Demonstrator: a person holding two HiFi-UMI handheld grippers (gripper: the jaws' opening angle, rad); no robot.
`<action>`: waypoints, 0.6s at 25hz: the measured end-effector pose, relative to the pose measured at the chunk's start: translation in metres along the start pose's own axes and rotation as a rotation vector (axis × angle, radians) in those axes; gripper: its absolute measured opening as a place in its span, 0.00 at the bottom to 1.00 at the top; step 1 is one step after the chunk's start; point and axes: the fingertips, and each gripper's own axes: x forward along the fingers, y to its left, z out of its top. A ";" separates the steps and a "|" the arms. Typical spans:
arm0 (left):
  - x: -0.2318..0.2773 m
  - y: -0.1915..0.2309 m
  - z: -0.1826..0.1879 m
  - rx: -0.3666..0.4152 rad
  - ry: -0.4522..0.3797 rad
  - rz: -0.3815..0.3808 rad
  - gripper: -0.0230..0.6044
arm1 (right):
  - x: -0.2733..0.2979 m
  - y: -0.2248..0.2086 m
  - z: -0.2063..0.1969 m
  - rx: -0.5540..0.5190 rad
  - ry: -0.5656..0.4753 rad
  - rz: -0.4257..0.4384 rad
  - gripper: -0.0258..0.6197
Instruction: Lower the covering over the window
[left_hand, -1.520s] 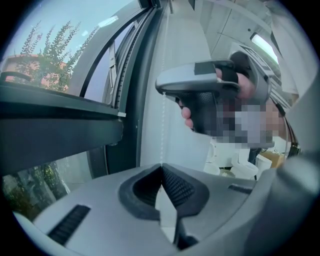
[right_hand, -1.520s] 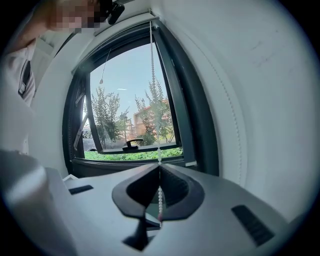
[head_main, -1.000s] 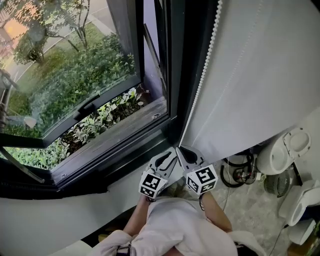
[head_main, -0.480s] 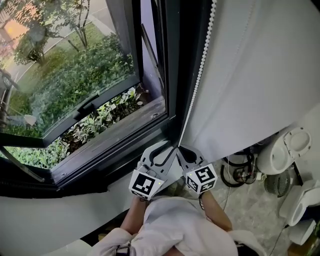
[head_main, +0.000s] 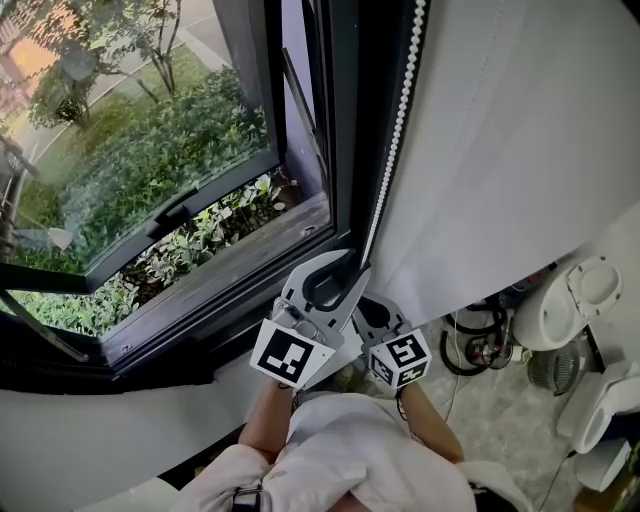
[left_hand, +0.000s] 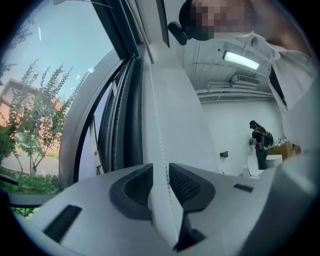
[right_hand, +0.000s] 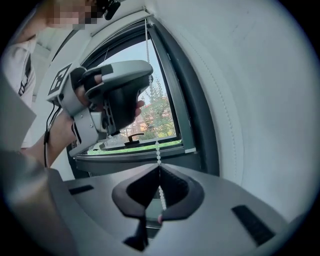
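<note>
**Right tongs pinching the bead chain, left tongs straddling it above**

The white covering (head_main: 520, 150) is hanging at the right of the dark window frame (head_main: 345, 150), and the picture edge is cutting off its top. Its lower corner is disappearing behind the two tools in the head view. The bead chain (head_main: 397, 120) is running down just beside the covering's left edge. Its lower stretch is hiding behind the raised left tool there.

In the left gripper view, a white strip with a fine dotted line is running between the jaws. Whether that strip is the covering's edge or a fold of it is hard to make out.

The left gripper (left_hand: 160, 169) is standing with its jaws partly apart, and they are straddling that strip without clamping it. The right gripper (right_hand: 159, 172) is sitting lower, with its jaws pressed together on the chain. The beads are entering between its pads from above.

There are two tongs, each carrying one marker cube (head_main: 292, 356) (head_main: 400, 358), along with one covering and one visible strand of chain. Two white rounded objects (head_main: 570, 300) (head_main: 600, 400) are sitting on the floor at the right, and their kind is unclear. One small person (left_hand: 260, 145) is standing far back in the room.
</note>
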 end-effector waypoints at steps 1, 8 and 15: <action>0.002 0.000 0.004 0.000 -0.008 -0.001 0.20 | 0.000 0.000 0.000 -0.001 0.001 0.001 0.03; 0.012 -0.002 0.023 0.071 -0.018 -0.009 0.17 | -0.001 0.004 0.000 -0.003 0.001 0.003 0.03; 0.012 -0.014 0.015 0.101 0.013 -0.022 0.07 | 0.002 0.004 -0.006 -0.017 0.030 0.002 0.03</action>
